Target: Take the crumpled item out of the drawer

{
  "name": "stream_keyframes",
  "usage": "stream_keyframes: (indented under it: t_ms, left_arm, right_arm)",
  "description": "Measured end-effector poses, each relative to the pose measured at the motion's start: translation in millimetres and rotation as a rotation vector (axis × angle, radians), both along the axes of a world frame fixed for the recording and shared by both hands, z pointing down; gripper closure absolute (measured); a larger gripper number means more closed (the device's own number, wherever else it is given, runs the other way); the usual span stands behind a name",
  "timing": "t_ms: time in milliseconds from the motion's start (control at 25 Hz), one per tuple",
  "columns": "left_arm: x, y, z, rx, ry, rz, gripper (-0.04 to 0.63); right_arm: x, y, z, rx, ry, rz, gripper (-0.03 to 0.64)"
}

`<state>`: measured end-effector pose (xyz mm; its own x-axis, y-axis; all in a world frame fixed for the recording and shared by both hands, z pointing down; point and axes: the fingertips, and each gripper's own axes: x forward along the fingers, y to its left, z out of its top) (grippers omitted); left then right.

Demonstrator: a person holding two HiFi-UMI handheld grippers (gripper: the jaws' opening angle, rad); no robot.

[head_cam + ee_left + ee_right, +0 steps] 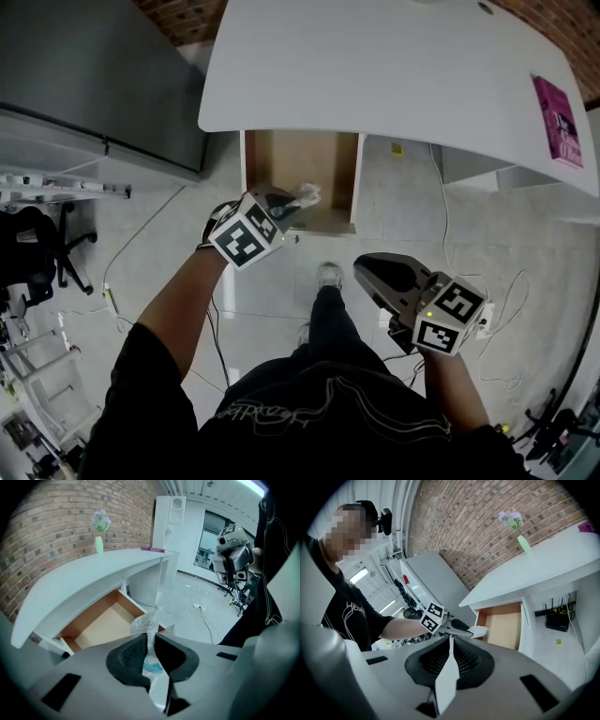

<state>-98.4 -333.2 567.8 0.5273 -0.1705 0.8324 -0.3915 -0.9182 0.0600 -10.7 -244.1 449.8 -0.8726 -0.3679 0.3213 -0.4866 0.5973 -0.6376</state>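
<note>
The drawer (300, 159) under the white table stands pulled open, its wooden bottom bare. My left gripper (295, 204) hovers over the drawer's front edge, shut on the crumpled white item (307, 195). In the left gripper view the wrinkled plastic-like item (146, 623) is pinched between the black pads (129, 654) and sticks out above the drawer (98, 625). My right gripper (359, 270) hangs lower right over the floor, jaws shut with nothing in them. The right gripper (450, 641) view looks at the held item (480, 631) and the drawer (506, 627).
The white tabletop (394, 66) overhangs the drawer, with a pink book (560, 122) at its far right and a green vase of flowers (99, 543). A grey cabinet (103, 84) stands left. Cables (506, 309) trail over the tiled floor; my shoe (329, 276) is in front of the drawer.
</note>
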Motion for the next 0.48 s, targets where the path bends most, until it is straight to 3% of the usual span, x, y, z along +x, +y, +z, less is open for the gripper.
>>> stream_keyframes:
  t_ms: [160,280,480]
  left_arm:
    - [-1.5,26.1,-60.4,0.085,0.038,-0.019,0.529]
    - [0.8,44.4,-103.4,0.11,0.102,-0.093,0.529]
    - [7.3,83.1,-186.3,0.018,0.355,-0.284,0.529]
  right_arm:
    - [-2.2,16.1,-34.3,0.061,0.016,0.004,0.563]
    - [1.1,25.9,-57.9,0.097,0.027,0.019,0.563]
    - [1.6,39.6,-99.3,0.164,0.025,0.052,0.563]
